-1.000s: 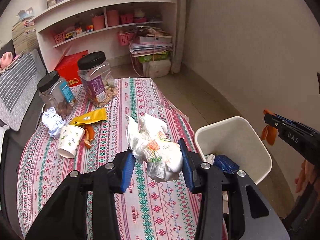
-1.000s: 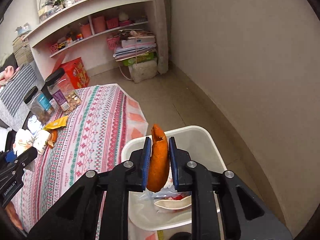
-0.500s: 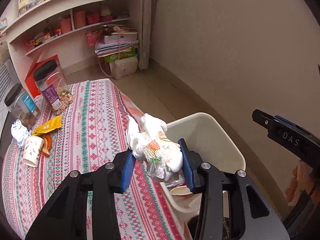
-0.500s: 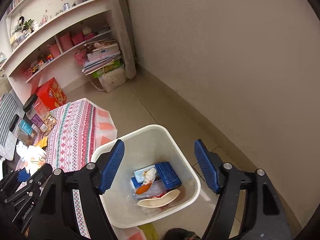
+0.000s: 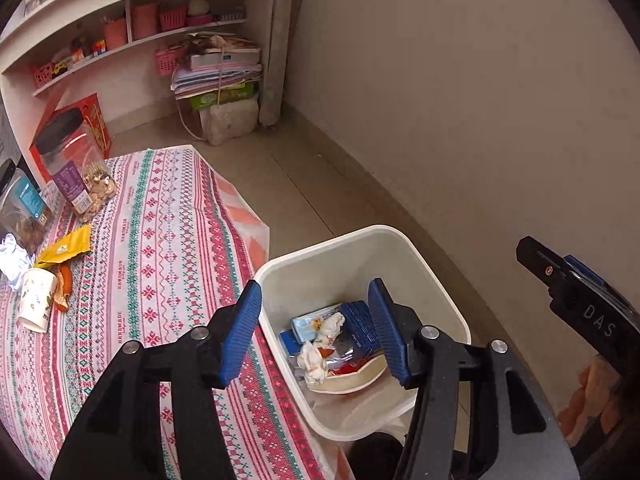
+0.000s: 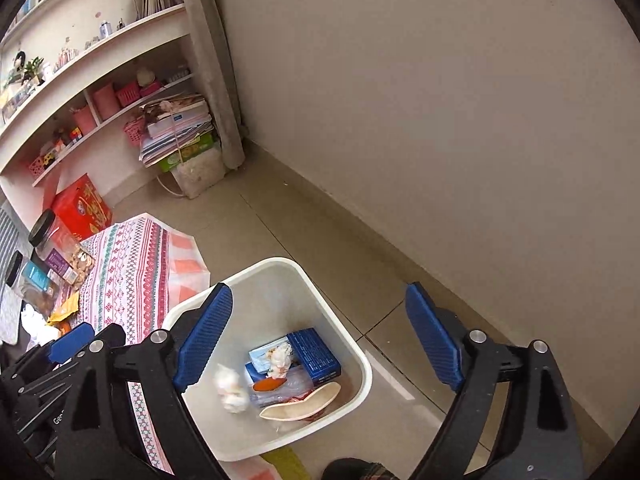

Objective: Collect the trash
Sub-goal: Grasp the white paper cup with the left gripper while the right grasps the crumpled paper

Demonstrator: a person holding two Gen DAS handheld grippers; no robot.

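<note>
The long table with the red and green patterned cloth (image 5: 168, 240) stands by the square white plastic bin (image 5: 440, 312) on the floor. The left gripper (image 5: 316, 328) and the right gripper (image 6: 320, 340) both hang over the bin, claws wide and holding nothing. In the bin lie a blue box (image 6: 316, 352), a crumpled white paper ball (image 6: 230, 390) and an orange peel (image 6: 270, 384). Near the table's left edge lie a white paper cup (image 5: 36, 300) and a yellow wrapper (image 5: 66, 248).
</note>
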